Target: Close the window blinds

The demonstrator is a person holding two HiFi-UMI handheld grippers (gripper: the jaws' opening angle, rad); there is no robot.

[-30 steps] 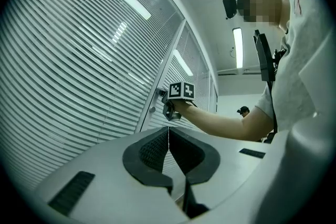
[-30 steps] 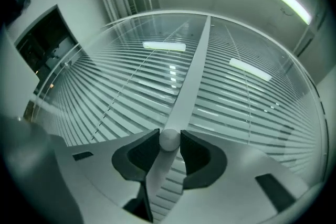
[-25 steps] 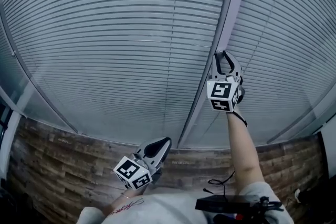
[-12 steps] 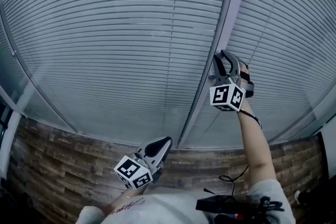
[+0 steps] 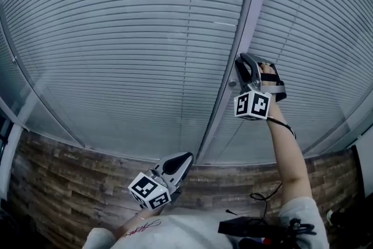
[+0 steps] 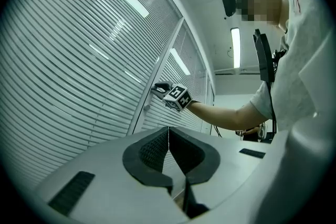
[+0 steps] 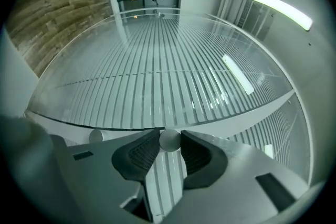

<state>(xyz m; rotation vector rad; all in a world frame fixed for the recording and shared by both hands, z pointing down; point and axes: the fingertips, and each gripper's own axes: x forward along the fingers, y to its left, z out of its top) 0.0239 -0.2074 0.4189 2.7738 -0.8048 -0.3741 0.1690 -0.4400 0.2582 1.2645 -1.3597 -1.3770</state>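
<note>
The window blinds [image 5: 128,38] fill nearly everything ahead of both pairs of jaws. Their horizontal slats hang lowered behind glass over two panes, one on each side of the right jaws. Whether the slats are tilted fully shut cannot be told. A pale upright frame post [image 5: 247,14] divides the panes and runs straight past the tips of the right jaws. Below the panes lies a wood-patterned floor [image 5: 58,183], under and ahead of the left jaws. The person's bare right forearm [image 5: 285,154] reaches up from behind the right gripper [image 5: 242,62], which is raised against the post, its marker cube [image 5: 252,105] facing the head camera. The left gripper [image 5: 185,158] sits low and close to the person's body, well short of the glass. Its jaws are pressed together with nothing between them, and from there the right gripper [image 6: 155,87] shows farther along the blinds [image 6: 68,60]. The right jaws pinch a small round knob [image 7: 169,140] mounted on the post [image 7: 247,110], one pad touching each side of it. A second round knob [image 7: 95,136] sits on the same post just beside the jaws, outside their grip.
</note>
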